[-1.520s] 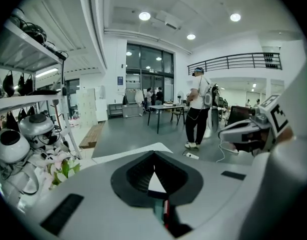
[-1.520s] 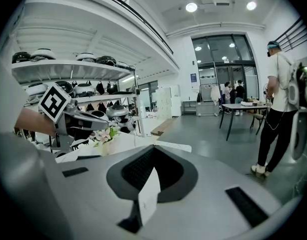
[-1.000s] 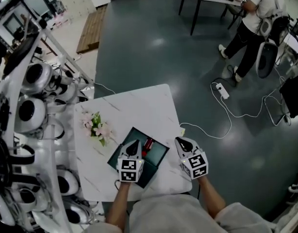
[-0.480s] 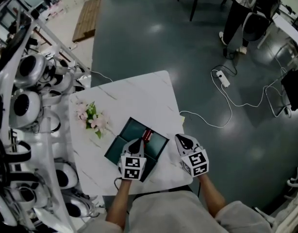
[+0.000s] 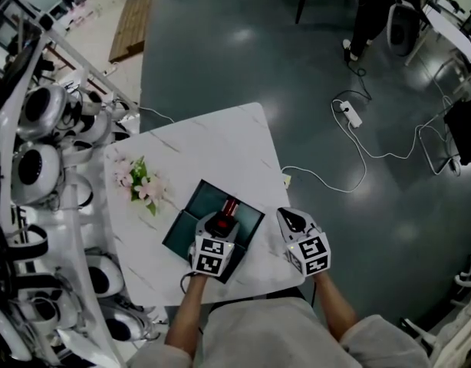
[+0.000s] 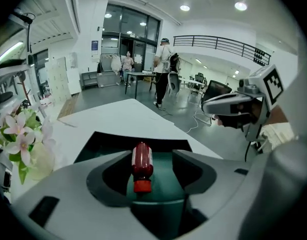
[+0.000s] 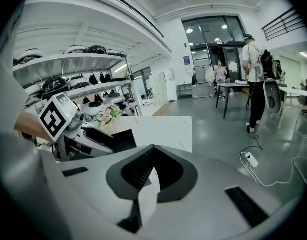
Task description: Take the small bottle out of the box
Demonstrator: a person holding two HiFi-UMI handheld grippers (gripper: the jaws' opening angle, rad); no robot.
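Observation:
A small red bottle [image 5: 230,205] with a red cap lies on its side in the open dark green box [image 5: 247,222] on the white marble table [image 5: 212,148]. My left gripper [image 5: 221,222] hovers over the box. In the left gripper view its jaws [image 6: 152,152] are opening, and the bottle [image 6: 142,160] lies between them, cap toward me, with neither pad touching it. The box [image 6: 101,140] sits just ahead. My right gripper [image 5: 287,218] hangs shut at the table's right edge, empty, its tips meeting [image 7: 151,147].
A bunch of pink flowers [image 5: 139,186] stands at the table's left edge. Shelves of white helmets [image 5: 36,167] line the left side. A power strip and cable [image 5: 350,116] lie on the grey floor to the right. A person [image 5: 373,14] stands by a far table.
My left gripper has slid forward over the box to the bottle, and its jaws have parted around it. The right gripper has stayed where it was.

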